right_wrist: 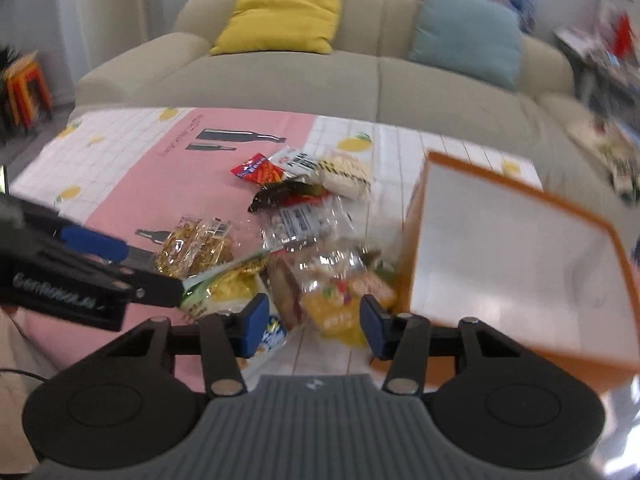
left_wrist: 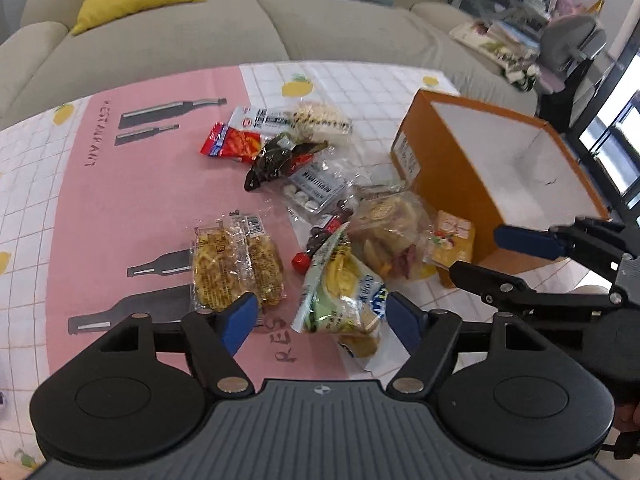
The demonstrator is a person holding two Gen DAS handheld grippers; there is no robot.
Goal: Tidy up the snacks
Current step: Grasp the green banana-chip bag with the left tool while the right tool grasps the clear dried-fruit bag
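Now, left gripper (left_wrist: pixel 320 316): its jaws stand wide and hold nothing; the blue pads do not press on any packet.
Between left jaws: the lower end of a green and yellow chips bag (left_wrist: pixel 344 300) lies on the cloth, apart from both pads.
Beside the left pad: a clear packet of yellow noodle snacks (left_wrist: pixel 236 268), just ahead of the pad tip.
Right gripper (right_wrist: pixel 310 322): its jaws stand half open and hold nothing.
Between right jaws: a yellow packet (right_wrist: pixel 340 312) lies between the pads; whether a pad touches it I cannot tell, this view is blurred.
Ahead of both jaws: a loose heap of snacks on the tablecloth (left_wrist: pixel 120 208), with a clear bag of pastries (left_wrist: pixel 388 236), a packet of white candies (left_wrist: pixel 316 188), a dark packet (left_wrist: pixel 276 160) and a red packet (left_wrist: pixel 232 142) farthest.
Right of the jaws: an orange box (left_wrist: pixel 460 168), open on top and white inside, close beside the heap.
Beyond the table: a beige sofa (right_wrist: pixel 280 76) with a yellow cushion (right_wrist: pixel 280 16) and a blue cushion (right_wrist: pixel 468 32).
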